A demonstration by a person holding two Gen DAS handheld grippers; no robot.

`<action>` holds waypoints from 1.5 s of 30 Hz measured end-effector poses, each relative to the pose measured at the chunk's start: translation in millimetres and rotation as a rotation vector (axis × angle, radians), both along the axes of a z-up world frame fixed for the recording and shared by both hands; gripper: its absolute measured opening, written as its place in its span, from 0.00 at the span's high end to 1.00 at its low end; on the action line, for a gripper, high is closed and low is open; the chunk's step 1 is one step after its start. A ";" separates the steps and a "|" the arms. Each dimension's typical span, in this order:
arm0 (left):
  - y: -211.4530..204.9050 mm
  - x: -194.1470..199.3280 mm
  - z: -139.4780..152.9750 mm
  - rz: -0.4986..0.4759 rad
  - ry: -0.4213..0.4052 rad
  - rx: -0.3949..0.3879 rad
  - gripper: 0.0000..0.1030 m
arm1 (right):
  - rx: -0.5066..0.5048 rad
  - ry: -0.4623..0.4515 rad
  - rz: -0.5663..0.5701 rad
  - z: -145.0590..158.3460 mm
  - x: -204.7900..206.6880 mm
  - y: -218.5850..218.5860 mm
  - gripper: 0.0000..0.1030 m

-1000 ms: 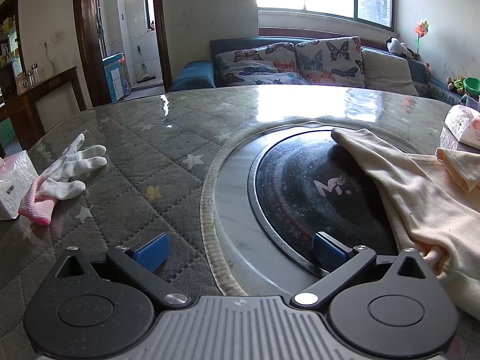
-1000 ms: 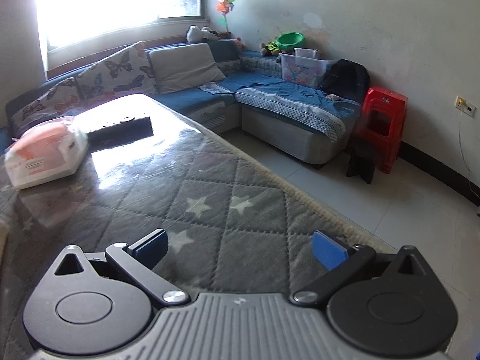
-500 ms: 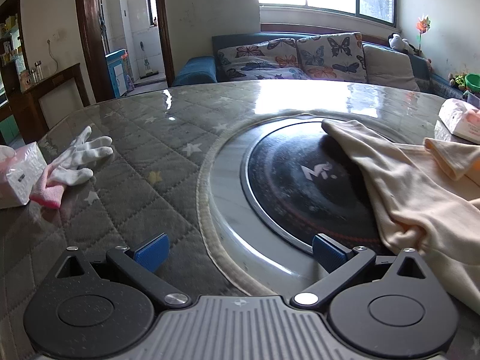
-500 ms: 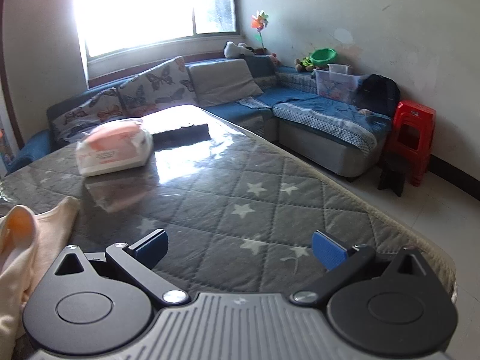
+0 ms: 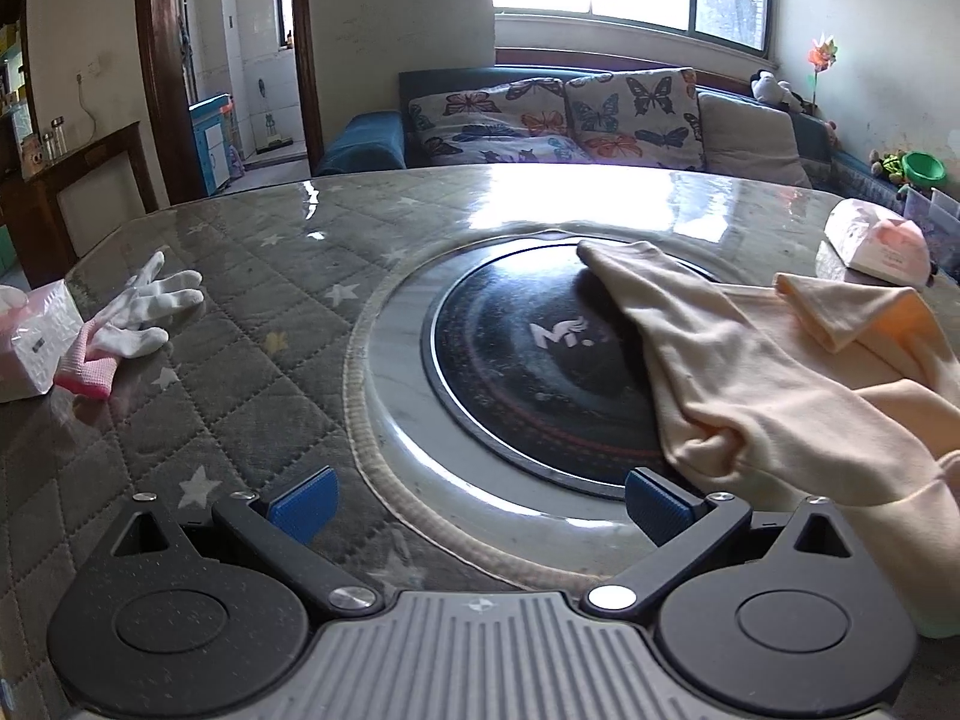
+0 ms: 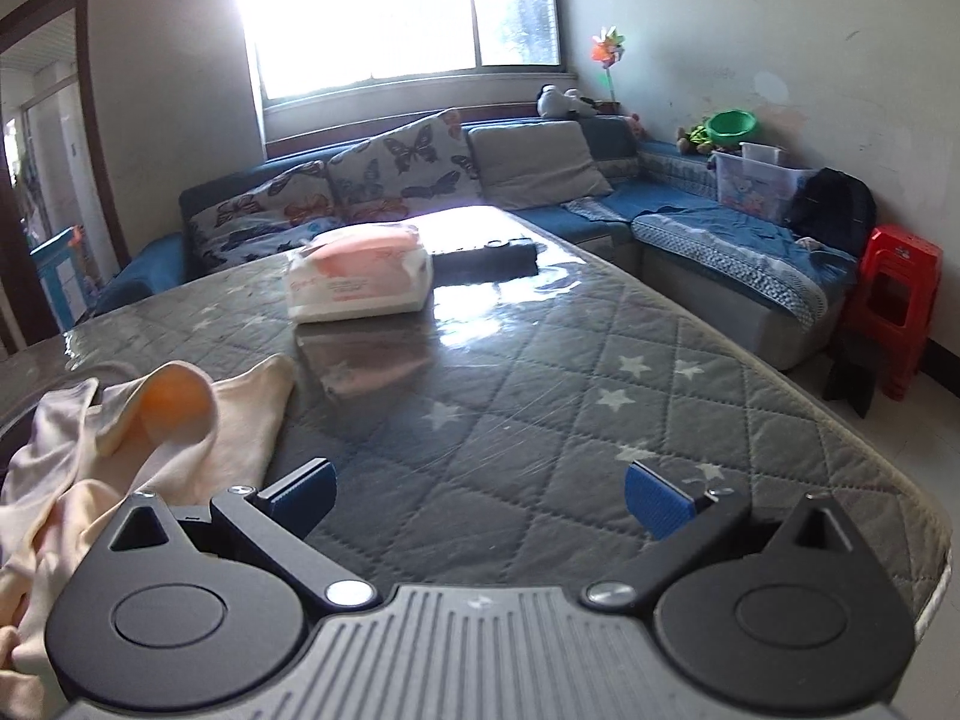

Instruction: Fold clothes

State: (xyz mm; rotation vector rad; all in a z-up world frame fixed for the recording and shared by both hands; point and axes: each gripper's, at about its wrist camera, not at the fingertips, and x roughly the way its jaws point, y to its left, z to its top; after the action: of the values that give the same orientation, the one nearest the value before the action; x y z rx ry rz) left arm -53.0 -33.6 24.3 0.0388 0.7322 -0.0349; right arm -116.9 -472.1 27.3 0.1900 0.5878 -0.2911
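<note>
We see the cream garment (image 5: 780,372) crumpled at right of the left view, partly over the dark round plate (image 5: 528,360). Our left gripper (image 5: 477,504) and right gripper (image 6: 477,498) hover with fingers spread, grasping nothing.

Bare table (image 6: 540,420) ahead; tissue pack (image 6: 360,285) and, probably, a remote (image 6: 486,258) block the far end.
</note>
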 end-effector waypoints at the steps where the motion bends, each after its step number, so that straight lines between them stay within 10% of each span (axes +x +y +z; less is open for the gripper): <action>1: -1.7 -1.1 0.8 -0.005 0.003 0.001 0.00 | -0.004 0.001 0.010 0.6 -1.1 3.7 0.00; 45: -51.7 -19.4 17.0 -0.087 0.084 -0.007 0.00 | -0.042 0.021 0.287 13.9 -16.4 86.8 0.00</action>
State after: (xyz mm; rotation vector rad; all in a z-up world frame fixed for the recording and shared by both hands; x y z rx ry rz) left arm -72.4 -85.3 41.2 0.0628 0.8145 -0.1232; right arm -133.2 -385.4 41.2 0.0603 0.6203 -0.0272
